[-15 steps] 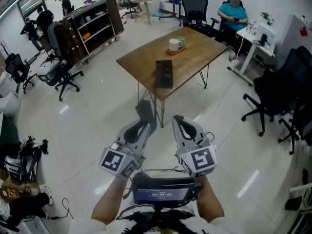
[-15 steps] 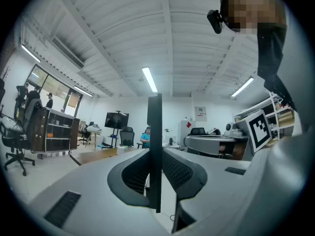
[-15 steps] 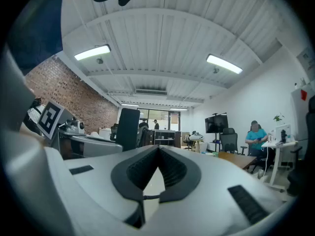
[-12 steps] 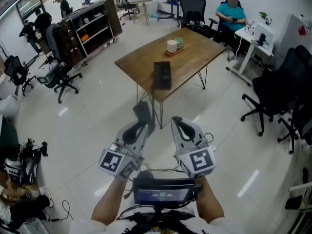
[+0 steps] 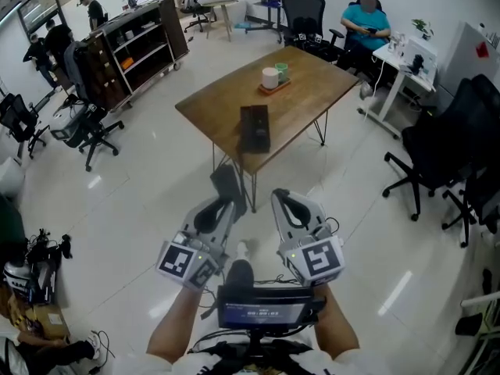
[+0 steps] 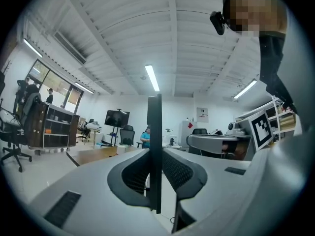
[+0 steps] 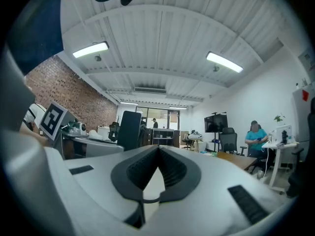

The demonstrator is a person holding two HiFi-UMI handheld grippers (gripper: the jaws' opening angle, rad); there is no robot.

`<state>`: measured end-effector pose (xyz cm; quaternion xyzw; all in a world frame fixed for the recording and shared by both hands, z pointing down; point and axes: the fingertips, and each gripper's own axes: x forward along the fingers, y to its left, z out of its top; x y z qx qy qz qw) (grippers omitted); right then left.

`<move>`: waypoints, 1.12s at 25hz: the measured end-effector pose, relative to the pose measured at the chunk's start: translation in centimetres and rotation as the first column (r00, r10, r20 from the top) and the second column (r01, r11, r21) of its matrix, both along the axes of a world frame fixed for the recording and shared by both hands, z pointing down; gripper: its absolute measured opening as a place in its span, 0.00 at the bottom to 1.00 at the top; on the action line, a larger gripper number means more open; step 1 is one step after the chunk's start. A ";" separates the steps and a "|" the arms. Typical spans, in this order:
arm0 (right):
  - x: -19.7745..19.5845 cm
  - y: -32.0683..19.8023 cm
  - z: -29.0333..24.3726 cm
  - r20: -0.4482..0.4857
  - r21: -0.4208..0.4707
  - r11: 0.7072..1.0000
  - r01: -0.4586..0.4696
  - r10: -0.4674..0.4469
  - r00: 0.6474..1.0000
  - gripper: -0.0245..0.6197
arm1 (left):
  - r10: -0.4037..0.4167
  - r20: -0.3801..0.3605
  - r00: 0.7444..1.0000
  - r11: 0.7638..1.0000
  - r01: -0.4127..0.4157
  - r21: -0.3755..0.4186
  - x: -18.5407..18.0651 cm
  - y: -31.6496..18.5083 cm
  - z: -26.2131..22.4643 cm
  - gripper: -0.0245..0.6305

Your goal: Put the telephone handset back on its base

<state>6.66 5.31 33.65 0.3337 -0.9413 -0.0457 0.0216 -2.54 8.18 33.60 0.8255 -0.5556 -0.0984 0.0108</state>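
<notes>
My left gripper (image 5: 221, 207) is shut on a flat black telephone handset (image 5: 228, 186) that sticks up and forward from its jaws. In the left gripper view the handset (image 6: 154, 151) shows edge-on as a thin black slab with both pads against it. My right gripper (image 5: 285, 201) is held beside the left one. It is shut, and in the right gripper view its tips (image 7: 158, 149) meet with nothing between them. The black telephone base (image 5: 255, 128) lies on a wooden table (image 5: 226, 100) some way ahead, and both grippers hang over the floor short of it.
A white cup (image 5: 270, 77) and a green cup (image 5: 282, 71) stand on a small tray at the table's far end. Black office chairs (image 5: 437, 155) are to the right, a dark shelving unit (image 5: 129, 45) and another chair (image 5: 78, 123) to the left. A seated person (image 5: 366, 23) is beyond the table.
The table and telephone base have shifted slightly left and nearer in the head view. Both grippers keep the same pose, with the handset still in the left one.
</notes>
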 end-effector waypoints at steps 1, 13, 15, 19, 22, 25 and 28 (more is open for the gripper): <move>-0.3 -0.6 0.1 -0.003 0.001 1.000 0.001 -0.001 1.000 0.04 | 0.000 -0.001 1.000 1.000 0.000 0.002 -0.3 -0.7 0.1 0.14; -3.5 -9.8 0.8 -0.029 -0.041 0.999 -0.027 0.025 0.999 0.04 | 0.047 -0.037 0.998 0.998 -0.049 -0.048 -3.3 -10.6 1.1 0.14; -3.8 -11.5 1.1 -0.032 -0.055 0.998 -0.041 0.039 0.999 0.04 | 0.060 -0.043 0.997 0.996 -0.062 -0.062 -3.6 -12.4 1.4 0.14; -4.8 -14.5 1.6 -0.038 -0.081 0.995 -0.060 0.057 0.998 0.04 | 0.081 -0.060 0.995 0.992 -0.086 -0.091 -4.4 -15.8 2.1 0.14; -5.6 -16.3 2.0 -0.047 -0.094 0.993 -0.073 0.068 0.997 0.04 | 0.101 -0.082 0.992 0.988 -0.109 -0.112 -5.0 -18.1 2.7 0.14; -6.4 -18.4 2.3 -0.051 -0.104 0.991 -0.083 0.078 0.996 0.04 | 0.128 -0.096 0.987 0.982 -0.139 -0.125 -5.6 -20.4 3.2 0.14; -7.3 -20.6 2.4 -0.053 -0.111 0.989 -0.093 0.087 0.995 0.04 | 0.155 -0.119 0.981 0.975 -0.171 -0.143 -6.4 -22.7 3.8 0.14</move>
